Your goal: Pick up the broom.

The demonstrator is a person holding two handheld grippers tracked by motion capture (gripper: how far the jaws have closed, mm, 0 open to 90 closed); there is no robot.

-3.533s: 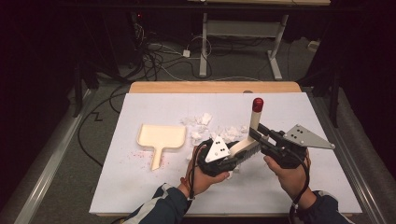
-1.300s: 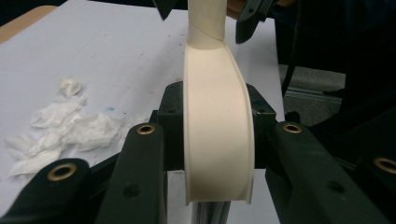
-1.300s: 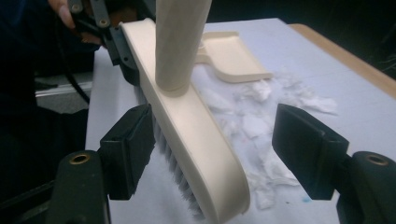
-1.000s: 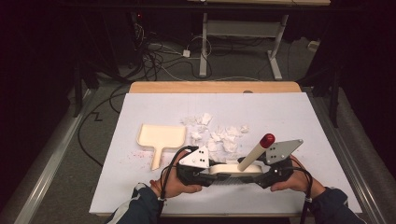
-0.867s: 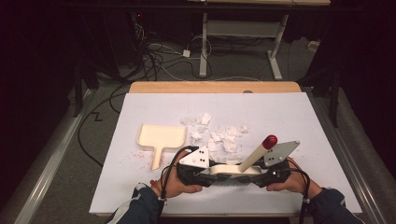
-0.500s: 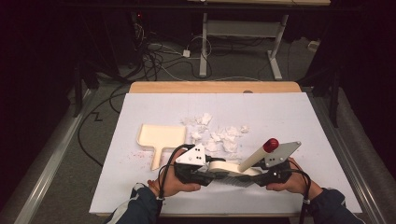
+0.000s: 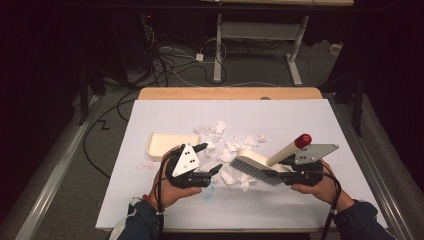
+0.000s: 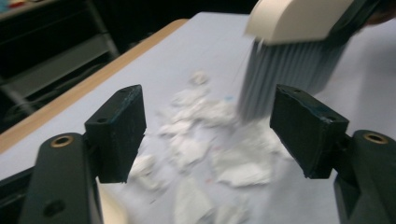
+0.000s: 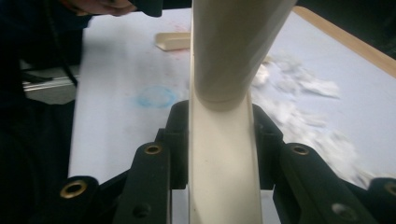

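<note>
R gripper [image 7: 280, 176] is clamped on the brush [image 7: 260, 162]: in the right gripper view both jaws press flat against the cream back of the brush [image 9: 219, 154], no gap either side, w/ the round handle rising straight up out of the jaws. From the high view the handle slants up & away from the R gripper to a red tip [image 7: 302, 140], & the grey bristles [image 7: 252, 171] hang off the side of the brush facing the L gripper, tips at or just above the white board [image 7: 310, 120]

L gripper [image 7: 210, 159] is wide open, holding nothing. In the left gripper view its gripper [image 8: 205, 135] has both pads well apart, w/ scraps of torn paper [image 8: 201, 140] lying on the board in the gap betw. & ahead of them; bristles [image 8: 280, 79] come down just beyond its one pad, blurred, so can't tell if they touch the paper

Paper scraps [image 7: 227, 145] sit betw. the 2 grippers & spread beyond them, toward the far edge. Cream dustpan [image 7: 167, 142] lies flat just past the L gripper, on its outer side, well apart from the R gripper. Faint blue ring mark [image 9: 156, 98] on the board near the R gripper jaws
</note>
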